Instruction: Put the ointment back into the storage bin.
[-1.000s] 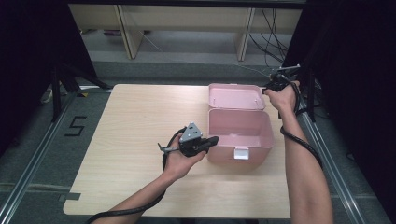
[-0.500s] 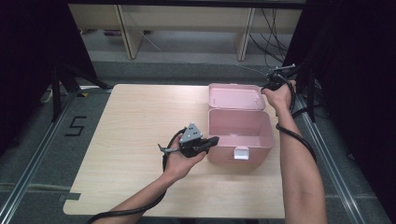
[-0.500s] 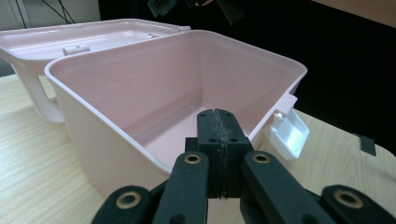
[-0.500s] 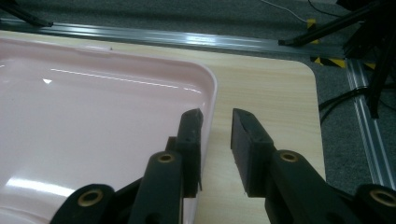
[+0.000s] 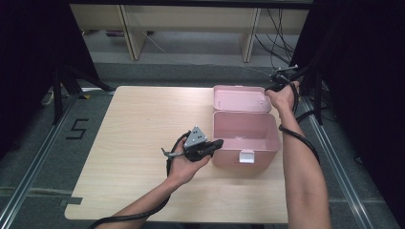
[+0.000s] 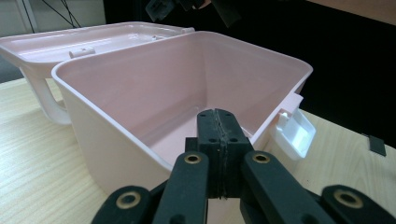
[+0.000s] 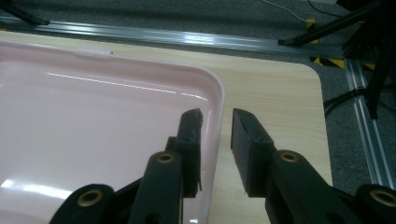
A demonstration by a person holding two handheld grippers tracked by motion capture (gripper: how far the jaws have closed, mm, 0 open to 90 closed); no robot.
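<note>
Wooden table point(image 5: 138, 143) under all. Pink box point(image 5: 244, 136) open, just ahead of left gripper point(image 6: 218, 135); its fingers pressed together, pinching nothing, tips over near wall. Box lid point(image 7: 93, 121) folded back; its rim between spread fingers of right gripper point(image 7: 217, 140), jaws just been opening.

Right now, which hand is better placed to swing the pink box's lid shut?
The right. Its gripper is open, astride the lid rim at the far corner. The left gripper is shut, by the box wall, away from the lid.
</note>
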